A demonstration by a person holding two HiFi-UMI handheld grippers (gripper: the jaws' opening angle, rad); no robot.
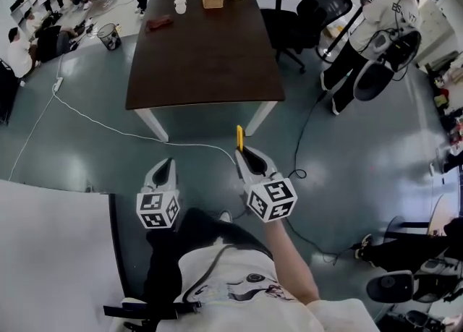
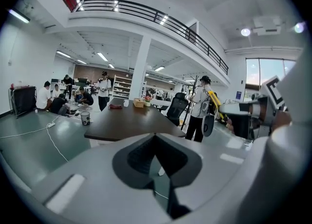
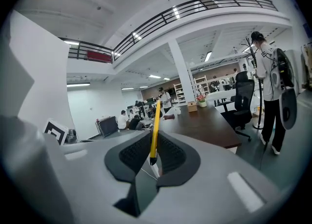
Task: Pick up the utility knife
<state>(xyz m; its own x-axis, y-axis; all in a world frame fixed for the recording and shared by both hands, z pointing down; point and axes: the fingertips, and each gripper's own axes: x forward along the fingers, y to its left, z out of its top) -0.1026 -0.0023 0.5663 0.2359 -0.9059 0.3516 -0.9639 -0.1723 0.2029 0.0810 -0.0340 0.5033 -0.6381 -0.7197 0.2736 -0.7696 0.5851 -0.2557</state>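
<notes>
Right gripper (image 1: 244,155) is clamped on the yellow utility knife (image 1: 239,135). The jaws pinch only its lower end, and most of the handle projects past the tips toward the near edge of the dark table (image 1: 210,56). Left gripper (image 1: 167,168) has its jaws together on nothing and sits level with the right one, on the side away from the table. Risk: with so short a purchase, a swing could pivot or slip the knife out. It would then drop to the floor by the white cable (image 1: 108,129), just short of the table. Blade condition cannot be determined.
</notes>
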